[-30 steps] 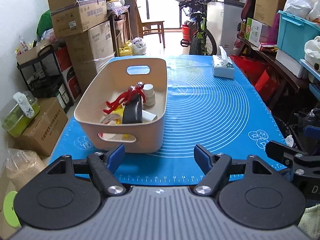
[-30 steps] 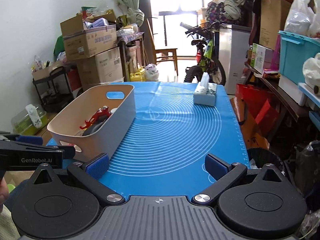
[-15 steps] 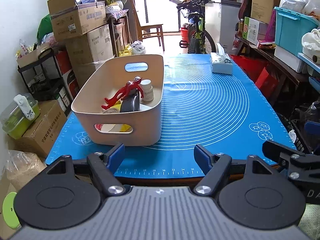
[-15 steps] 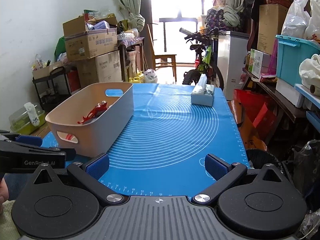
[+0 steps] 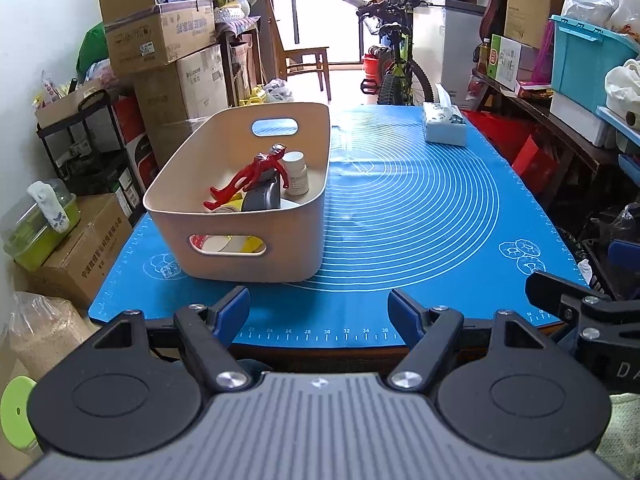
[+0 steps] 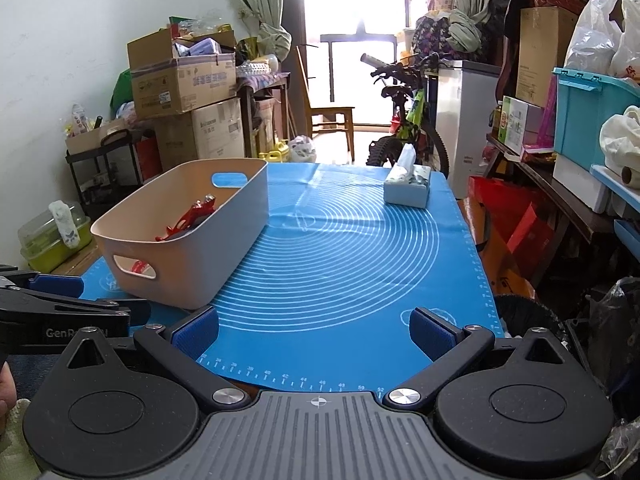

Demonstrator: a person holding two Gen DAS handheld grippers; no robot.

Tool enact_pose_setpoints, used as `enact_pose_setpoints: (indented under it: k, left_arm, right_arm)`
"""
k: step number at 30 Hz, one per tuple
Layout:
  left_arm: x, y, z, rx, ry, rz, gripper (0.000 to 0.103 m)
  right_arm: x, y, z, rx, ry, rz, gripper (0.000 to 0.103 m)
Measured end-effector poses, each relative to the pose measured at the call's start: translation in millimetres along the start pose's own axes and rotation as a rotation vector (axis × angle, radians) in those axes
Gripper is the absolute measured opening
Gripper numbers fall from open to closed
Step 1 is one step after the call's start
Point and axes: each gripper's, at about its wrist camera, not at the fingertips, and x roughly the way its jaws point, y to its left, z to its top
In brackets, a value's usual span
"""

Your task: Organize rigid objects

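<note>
Both the left gripper (image 5: 319, 312) and the right gripper (image 6: 314, 334) hang spread wide, holding nothing — the beige bin (image 5: 240, 236) at ten o'clock on the blue mat (image 5: 412, 216) holds a red figure (image 5: 248, 178) and a white bottle (image 5: 296, 174).

Beige bin (image 5: 240, 236) holds red figure (image 5: 248, 180), white bottle (image 5: 295, 172), perhaps tape.

The blue mat (image 5: 420, 216) lies open across its centre and right side, giving unobstructed passage from the near edge to the far end. The beige bin (image 5: 240, 208) occupies the left portion; its top is open, though a red figure (image 5: 248, 178), white bottle (image 5: 296, 174) and dark container (image 5: 262, 200) crowd the interior. A tissue box (image 5: 445, 126) stands at the far right corner. Stacked cardboard boxes (image 5: 172, 56) and a bicycle (image 5: 394, 64) hem the table's surroundings.
</note>
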Motion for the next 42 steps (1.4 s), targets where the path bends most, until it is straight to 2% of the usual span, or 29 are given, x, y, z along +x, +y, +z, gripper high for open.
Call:
enact_pose_setpoints:
  k: [42]
  left_arm:
    - [-1.2,-0.7,-2.4,-0.005,-0.002,-0.006,0.076]
  right_arm:
    - [3.6,-1.1,-4.6,0.004,0.007,-0.013,0.101]
